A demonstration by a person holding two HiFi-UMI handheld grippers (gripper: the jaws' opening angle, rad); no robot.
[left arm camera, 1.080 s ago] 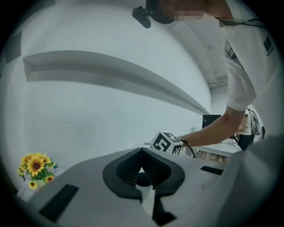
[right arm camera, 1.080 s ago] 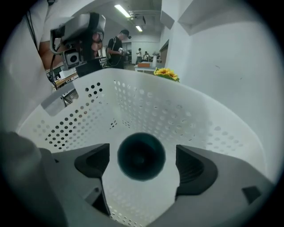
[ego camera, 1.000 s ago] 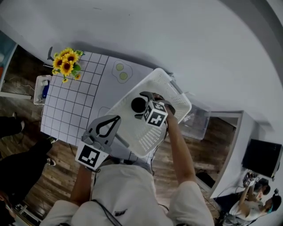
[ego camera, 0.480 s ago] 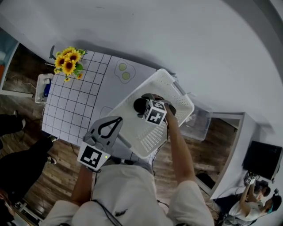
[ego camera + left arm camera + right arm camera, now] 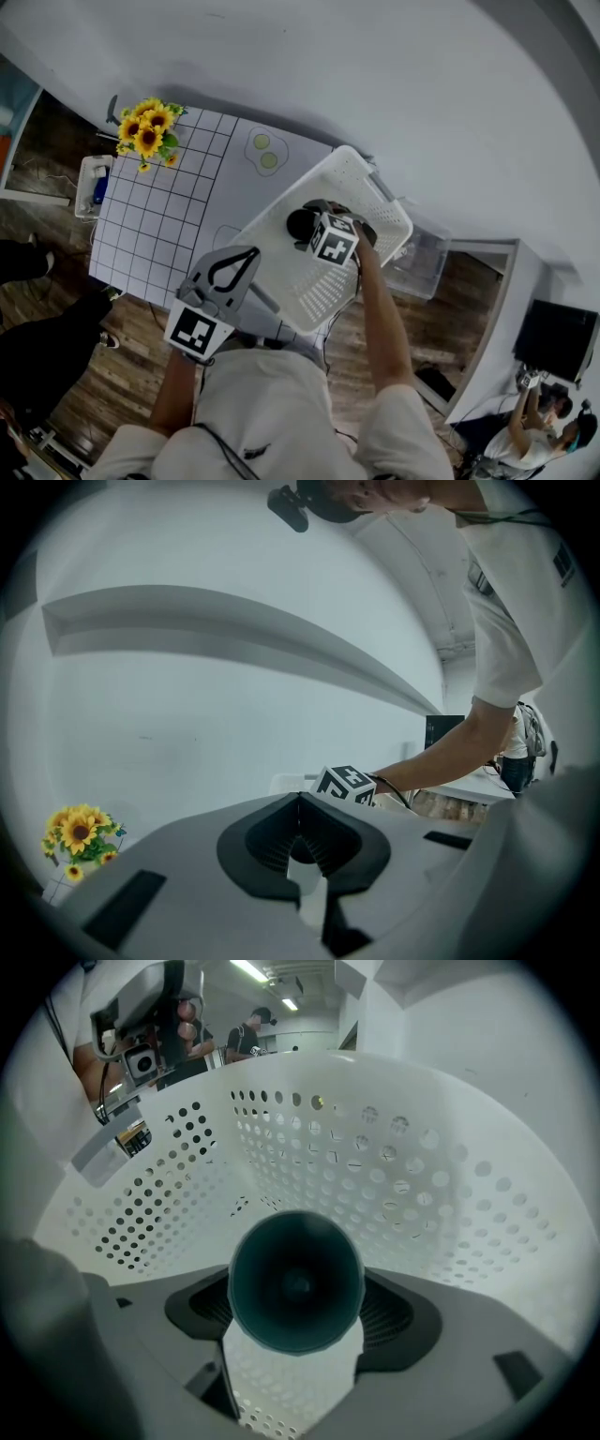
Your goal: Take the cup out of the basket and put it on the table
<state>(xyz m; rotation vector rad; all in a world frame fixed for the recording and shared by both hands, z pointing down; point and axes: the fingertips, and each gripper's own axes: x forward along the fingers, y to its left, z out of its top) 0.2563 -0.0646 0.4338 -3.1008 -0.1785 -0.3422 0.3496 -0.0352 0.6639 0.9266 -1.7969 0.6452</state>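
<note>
– Right gripper (image 5: 298, 1305) has just been closing its jaws round the cup (image 5: 299, 223); the pads now press its sides.
– Where is the cup?
– Down inside the white perforated basket (image 5: 403, 1176), which stands on the gridded table (image 5: 159, 225).
– And the left gripper (image 5: 302, 853)?
– Hasn't budged: jaws pressed together, empty, held at the table's near edge. Sunflowers (image 5: 145, 131) stand at the far corner.

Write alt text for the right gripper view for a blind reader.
A dark cup, seen mouth-on, sits between the jaws of the right gripper, which have just been closing onto its sides. Behind curves the white perforated basket.
</note>
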